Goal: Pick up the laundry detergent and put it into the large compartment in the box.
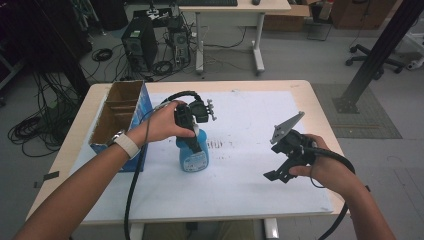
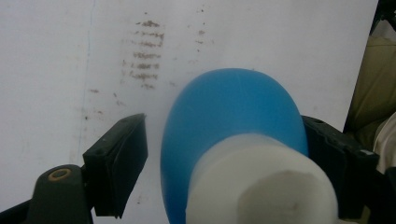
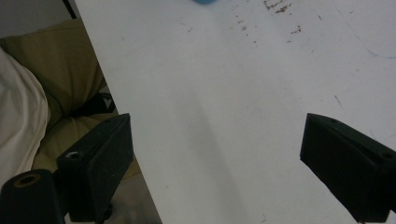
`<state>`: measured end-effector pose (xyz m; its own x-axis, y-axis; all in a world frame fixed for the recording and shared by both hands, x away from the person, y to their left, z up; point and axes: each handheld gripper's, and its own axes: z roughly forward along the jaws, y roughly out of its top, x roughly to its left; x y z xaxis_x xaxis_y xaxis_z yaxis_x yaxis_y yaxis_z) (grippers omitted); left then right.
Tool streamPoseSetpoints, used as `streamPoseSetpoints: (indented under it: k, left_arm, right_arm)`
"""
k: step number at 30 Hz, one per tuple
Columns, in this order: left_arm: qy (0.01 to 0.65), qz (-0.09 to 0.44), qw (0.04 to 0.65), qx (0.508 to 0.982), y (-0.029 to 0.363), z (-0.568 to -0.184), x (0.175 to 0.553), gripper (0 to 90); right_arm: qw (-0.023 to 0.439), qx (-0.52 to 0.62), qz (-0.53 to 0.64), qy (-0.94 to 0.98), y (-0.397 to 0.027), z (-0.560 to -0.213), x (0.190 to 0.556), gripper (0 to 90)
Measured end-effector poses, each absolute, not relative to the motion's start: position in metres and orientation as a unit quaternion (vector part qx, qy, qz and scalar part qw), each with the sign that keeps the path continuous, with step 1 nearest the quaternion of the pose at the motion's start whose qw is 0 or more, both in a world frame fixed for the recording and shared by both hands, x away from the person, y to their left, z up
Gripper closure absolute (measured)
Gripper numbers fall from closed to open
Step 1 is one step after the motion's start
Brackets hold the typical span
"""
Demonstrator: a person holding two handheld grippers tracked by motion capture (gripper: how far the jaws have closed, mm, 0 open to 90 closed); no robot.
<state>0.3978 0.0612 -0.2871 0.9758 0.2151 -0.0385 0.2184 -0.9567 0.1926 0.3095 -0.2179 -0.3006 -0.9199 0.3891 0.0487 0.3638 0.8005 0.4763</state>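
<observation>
1. Left gripper (image 1: pixel 191 131) points down over the blue bottle (image 1: pixel 194 156), which stands upright on the white sheet (image 1: pixel 250 170) just right of the cardboard box (image 1: pixel 117 117). The person's left hand (image 1: pixel 162 122) hides most of the gripper's body in the high view.
2. In the left gripper view its jaws straddle the bottle (image 2: pixel 231 126). One jaw lies against the bottle's side, though the contact line is hidden behind the blue shoulder. The other jaw stands apart from it, with bare sheet in the gap, so nothing is pinched.
3. The white cap (image 2: pixel 261 182) is blurred, close to the lens, and cut off by the bottom edge.
4. Print on the bottle's label is too small to read from above.
5. Right gripper (image 1: pixel 275 170) hangs above the sheet's right part, well apart from the bottle, in the right hand (image 1: pixel 325 167). Its jaws are spread wide with nothing between them.
6. In the right gripper view a sliver of blue (image 3: pixel 204 1) is cut off at the top edge; the sheet's edge (image 3: pixel 126 112) runs diagonally, with clothing beyond it.
7. Brown smudges (image 2: pixel 144 53) mark the sheet beyond the bottle.
</observation>
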Motion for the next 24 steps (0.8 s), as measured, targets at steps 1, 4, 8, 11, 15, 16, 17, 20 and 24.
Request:
streamPoseSetpoints:
  k: [1, 4, 8, 11, 15, 16, 17, 20, 24]
  left_arm:
    - [0.110, -0.010, 0.097, 0.989, 0.0613, -0.2866, 0.3979, 21.5]
    - [0.109, -0.012, 0.097, 0.989, 0.0614, -0.2863, 0.3973, 25.3]
    - [0.109, -0.017, 0.097, 0.989, 0.0619, -0.2878, 0.3968, 28.0]
    - [0.113, -0.019, 0.095, 0.989, 0.0628, -0.2923, 0.3958, 30.8]
    - [0.115, -0.023, 0.099, 0.988, 0.0648, -0.2939, 0.3964, 36.5]
    - [0.113, -0.023, 0.098, 0.988, 0.0651, -0.2936, 0.3968, 36.5]
    - [0.113, -0.023, 0.098, 0.988, 0.0650, -0.2935, 0.3966, 36.6]
    - [0.114, -0.022, 0.096, 0.989, 0.0645, -0.2935, 0.3964, 36.7]
    - [0.114, -0.021, 0.095, 0.989, 0.0644, -0.2933, 0.3960, 36.8]
  right_arm:
    - [0.026, 0.198, 0.246, 0.948, -0.2179, -0.3005, 0.3096, 9.8]
    - [0.026, 0.198, 0.246, 0.948, -0.2177, -0.3003, 0.3096, 9.8]
    - [0.026, 0.198, 0.246, 0.948, -0.2177, -0.3002, 0.3096, 9.8]
    - [0.026, 0.198, 0.246, 0.948, -0.2177, -0.3000, 0.3094, 9.8]
    - [0.024, 0.198, 0.245, 0.949, -0.2169, -0.3016, 0.3095, 9.8]
    - [0.023, 0.197, 0.244, 0.949, -0.2166, -0.3024, 0.3094, 9.8]
    - [0.023, 0.197, 0.242, 0.950, -0.2162, -0.3030, 0.3094, 9.8]
    - [0.021, 0.196, 0.242, 0.950, -0.2153, -0.3042, 0.3094, 9.8]
    - [0.021, 0.196, 0.243, 0.950, -0.2154, -0.3038, 0.3093, 9.8]
